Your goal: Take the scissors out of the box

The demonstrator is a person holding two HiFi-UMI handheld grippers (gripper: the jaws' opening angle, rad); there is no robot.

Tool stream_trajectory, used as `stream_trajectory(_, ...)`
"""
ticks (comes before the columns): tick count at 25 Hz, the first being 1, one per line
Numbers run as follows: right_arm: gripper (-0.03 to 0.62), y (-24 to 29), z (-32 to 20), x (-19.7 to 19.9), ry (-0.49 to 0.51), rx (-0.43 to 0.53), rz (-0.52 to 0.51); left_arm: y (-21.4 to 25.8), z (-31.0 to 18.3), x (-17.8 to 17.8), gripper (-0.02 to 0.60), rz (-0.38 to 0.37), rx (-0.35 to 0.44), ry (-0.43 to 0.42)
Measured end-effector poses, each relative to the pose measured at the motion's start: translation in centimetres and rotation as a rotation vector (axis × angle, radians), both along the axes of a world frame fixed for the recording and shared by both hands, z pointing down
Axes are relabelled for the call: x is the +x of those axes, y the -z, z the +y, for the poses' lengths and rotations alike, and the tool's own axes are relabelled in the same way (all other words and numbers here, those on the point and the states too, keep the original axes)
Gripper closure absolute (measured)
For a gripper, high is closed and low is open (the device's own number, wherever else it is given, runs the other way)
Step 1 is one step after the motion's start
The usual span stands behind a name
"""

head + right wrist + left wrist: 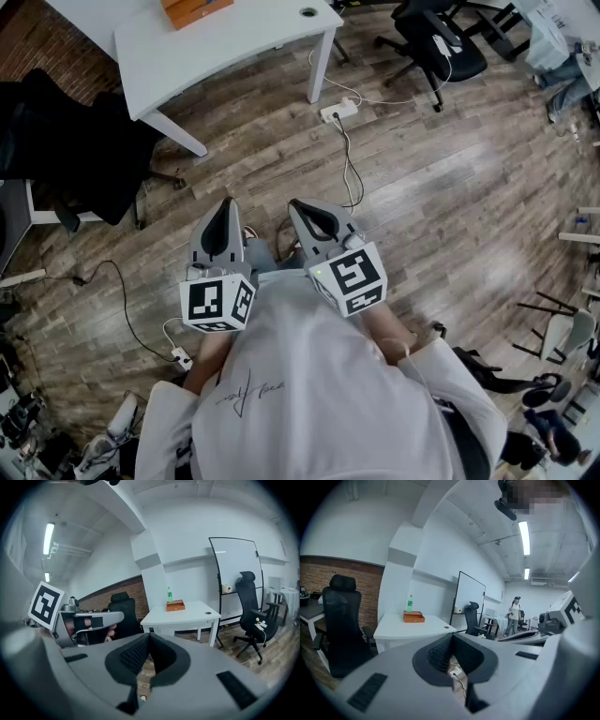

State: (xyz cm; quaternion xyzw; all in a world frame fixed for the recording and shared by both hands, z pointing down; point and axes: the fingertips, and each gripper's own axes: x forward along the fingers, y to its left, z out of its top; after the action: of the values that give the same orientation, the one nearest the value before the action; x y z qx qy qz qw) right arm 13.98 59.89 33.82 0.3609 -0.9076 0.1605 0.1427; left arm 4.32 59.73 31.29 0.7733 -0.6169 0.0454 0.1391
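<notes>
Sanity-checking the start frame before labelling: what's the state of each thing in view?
left gripper: shut, empty, held in the air.
right gripper: shut, empty, held in the air.
box: on the white table, looks closed, untouched.
bottle: upright next to the box.
power strip: on the floor, cable attached.

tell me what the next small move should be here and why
Probably step toward the white table: the orange box sits on it beside a green bottle, well beyond both grippers. The left gripper and right gripper are shut and empty, held close to the body, so nothing is within reach from here.
</notes>
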Motion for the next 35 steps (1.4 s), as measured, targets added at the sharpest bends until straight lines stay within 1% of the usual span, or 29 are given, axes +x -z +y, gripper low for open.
stream_trajectory(9, 0.585, -1.7, -0.5, -0.5, 0.018, -0.028, -0.005, -2.4, 0.2, -0.2, 0.578, -0.002, -0.069, 0.001)
stream_trajectory(12, 0.585, -1.7, -0.8, -0.9, 0.039, -0.023, -0.024, -3.0, -0.1, -0.8, 0.578, 0.007, -0.087, 0.011)
stream_trajectory(14, 0.584, -2.1, -1.3, -1.2, 0.046, -0.037, -0.023, -3.5, -0.8, -1.4, 0.578, 0.018, -0.095, 0.019)
stream_trajectory(17, 0.583, -2.2, -2.6, -1.5, 0.057, -0.04, -0.001, -3.5, -2.6, -2.0, 0.578, 0.038, -0.098, 0.021)
stream_trajectory(20, 0.584, -1.7, -3.7, -2.1, 0.109, -0.029, 0.006, -3.1, -4.6, -2.1, 0.578, 0.077, -0.098, 0.014)
stream_trajectory(24, 0.583, -1.2, -6.8, -3.3, 0.136, -0.012, 0.031, -2.6, -7.9, -2.5, 0.578, 0.102, -0.098, 0.008)
stream_trajectory(28, 0.584, -1.1, -10.3, -4.6, 0.13, -0.013, 0.04, -1.3, -11.2, -4.1, 0.578, 0.145, -0.066, 0.03)
stream_trajectory(31, 0.584, -1.1, -12.7, -6.0, 0.121, -0.031, 0.04, -0.5, -13.9, -4.9, 0.578, 0.165, -0.058, 0.002)
stream_trajectory(35, 0.583, -1.3, -16.0, -7.9, 0.104, -0.058, 0.039, -0.4, -17.6, -6.4, 0.578, 0.158, -0.072, -0.02)
